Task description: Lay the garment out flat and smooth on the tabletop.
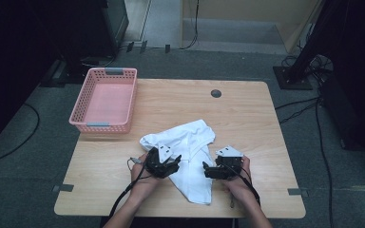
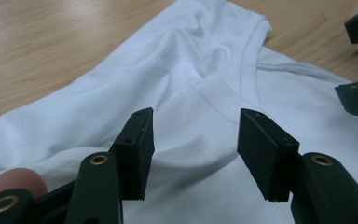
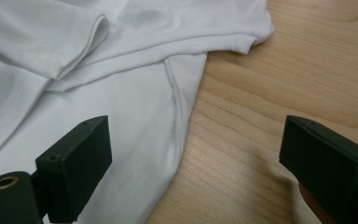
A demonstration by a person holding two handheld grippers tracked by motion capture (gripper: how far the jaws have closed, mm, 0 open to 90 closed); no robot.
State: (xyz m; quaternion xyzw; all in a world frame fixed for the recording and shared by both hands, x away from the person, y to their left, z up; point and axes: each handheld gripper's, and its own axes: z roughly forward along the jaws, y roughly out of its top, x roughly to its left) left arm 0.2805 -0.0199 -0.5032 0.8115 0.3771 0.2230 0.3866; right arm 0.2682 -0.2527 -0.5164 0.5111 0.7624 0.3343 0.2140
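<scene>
1. The left gripper [image 1: 171, 164] sits over the near-left part of the white shirt [image 1: 190, 156], jaws partly apart with nothing pinched between them; cloth lies just under and ahead of the pads, so I judge this hand the nearer to a grasp.
2. The right gripper [image 1: 210, 170] hangs at the shirt's right edge, jaws wide and empty; one jaw stands over the shirt, the other over bare table [image 1: 266, 142].
3. The shirt lies crumpled near the table's front middle; its long axis runs from near-right to far-left, collar toward the far side.
4. Left of and beyond the shirt, well apart, stands the empty pink basket [image 1: 83, 97]; nothing stands between.
</scene>
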